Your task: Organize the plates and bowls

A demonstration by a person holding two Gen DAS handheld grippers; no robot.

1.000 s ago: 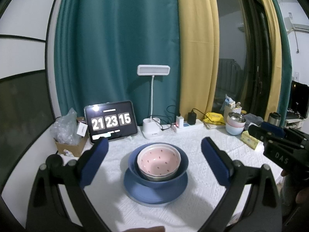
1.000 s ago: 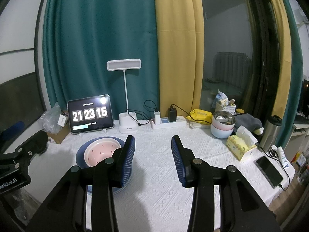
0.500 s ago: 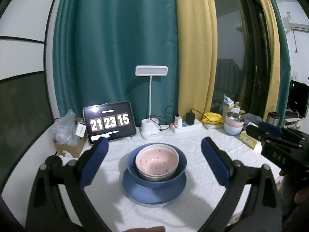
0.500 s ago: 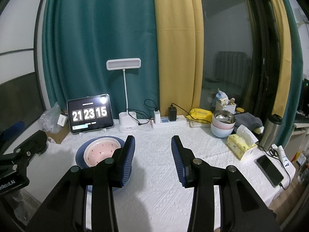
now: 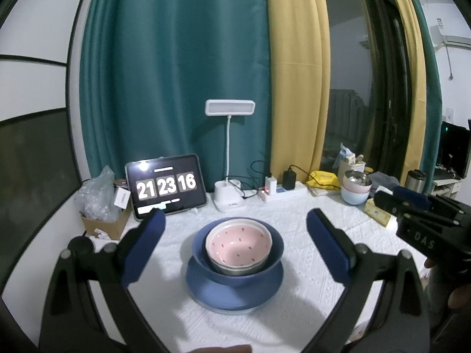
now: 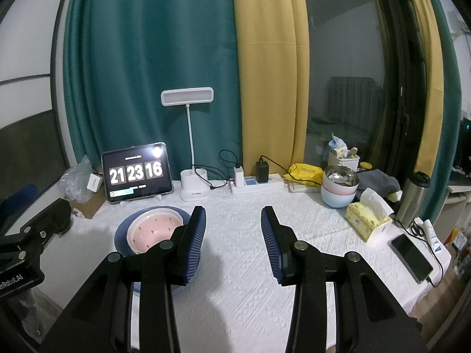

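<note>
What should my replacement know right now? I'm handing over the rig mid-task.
Left tongs: open, empty, lined up over the stack. Right tongs: open, empty, above bare tablecloth to the stack's right.
Stack: pink bowl nested in a blue bowl, on a blue plate, table centre-left.
A second bowl stack, metal on pink on pale blue, sits at the back right by the tissue box.
Done: one stack built. Left: possibly the back bowls; unclear whether they belong.

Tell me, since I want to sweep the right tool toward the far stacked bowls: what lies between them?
Only bare white tablecloth lies between the right tool and the stacked bowls, as the right wrist view shows; the tissue box sits beside that path.
</note>
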